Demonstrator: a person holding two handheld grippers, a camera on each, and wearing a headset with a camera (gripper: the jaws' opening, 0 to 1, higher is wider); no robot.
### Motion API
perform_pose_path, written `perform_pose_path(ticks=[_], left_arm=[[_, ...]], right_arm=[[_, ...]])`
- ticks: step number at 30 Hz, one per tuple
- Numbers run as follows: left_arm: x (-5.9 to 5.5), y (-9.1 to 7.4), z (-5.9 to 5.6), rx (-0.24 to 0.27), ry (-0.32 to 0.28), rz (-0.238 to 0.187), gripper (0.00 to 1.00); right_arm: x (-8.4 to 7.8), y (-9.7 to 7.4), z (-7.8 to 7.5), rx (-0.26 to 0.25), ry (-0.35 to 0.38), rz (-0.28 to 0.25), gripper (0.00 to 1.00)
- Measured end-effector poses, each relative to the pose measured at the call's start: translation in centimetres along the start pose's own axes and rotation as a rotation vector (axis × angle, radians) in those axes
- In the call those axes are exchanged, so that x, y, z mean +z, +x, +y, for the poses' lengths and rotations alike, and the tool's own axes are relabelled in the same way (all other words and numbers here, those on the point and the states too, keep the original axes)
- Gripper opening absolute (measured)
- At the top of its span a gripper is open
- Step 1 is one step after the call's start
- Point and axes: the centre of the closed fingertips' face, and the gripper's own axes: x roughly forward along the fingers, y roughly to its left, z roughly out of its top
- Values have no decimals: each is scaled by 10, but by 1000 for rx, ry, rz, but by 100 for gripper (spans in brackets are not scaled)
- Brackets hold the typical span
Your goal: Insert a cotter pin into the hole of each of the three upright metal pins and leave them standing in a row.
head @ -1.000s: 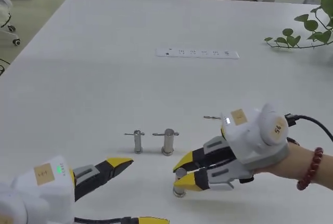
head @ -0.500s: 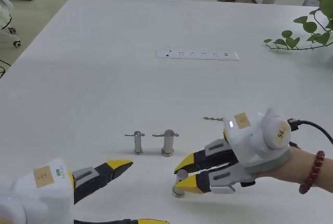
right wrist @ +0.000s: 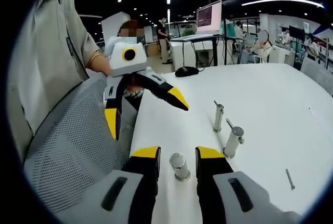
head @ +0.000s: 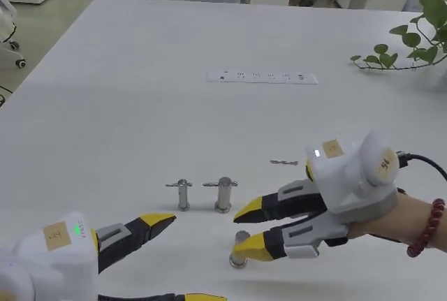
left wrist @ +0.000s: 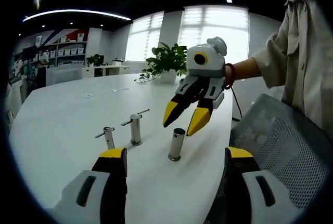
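Two upright metal pins (head: 183,195) (head: 223,194) stand side by side on the white table (head: 140,91), each with a cotter pin through its top. A third, bare pin (head: 238,259) stands nearer me, between the open jaws of my right gripper (head: 241,230). In the right gripper view that pin (right wrist: 180,167) has a small gap to each jaw. A loose cotter pin (head: 284,163) lies behind the right gripper. My left gripper (head: 183,259) hovers at the lower left, open wide and pointing at the bare pin (left wrist: 177,143).
A white power strip (head: 262,77) lies across the middle of the table. A potted plant (head: 412,35) trails over the far right corner. A grey mesh chair (left wrist: 276,141) stands at the table's near edge.
The right gripper's jaws have spread a little around the bare pin, and the hand has drifted slightly right. The left gripper has barely moved.
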Motion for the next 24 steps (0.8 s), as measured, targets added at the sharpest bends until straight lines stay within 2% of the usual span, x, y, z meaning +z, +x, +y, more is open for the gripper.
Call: perform_pose_path(ticks=[5, 9, 16, 24], left_arm=[[3, 1, 0, -2, 1, -3, 77], [6, 2, 0, -3, 1, -6, 78], [7, 3, 1, -2, -1, -2, 79], [8, 4, 3, 2, -9, 1, 81]], right_arm=[[7, -16, -13, -35, 18, -7, 30], [7, -28, -25, -64, 25, 1, 30], [-2, -46, -56, -132, 37, 44, 32], [-19, -58, -82, -180, 53, 102, 37]])
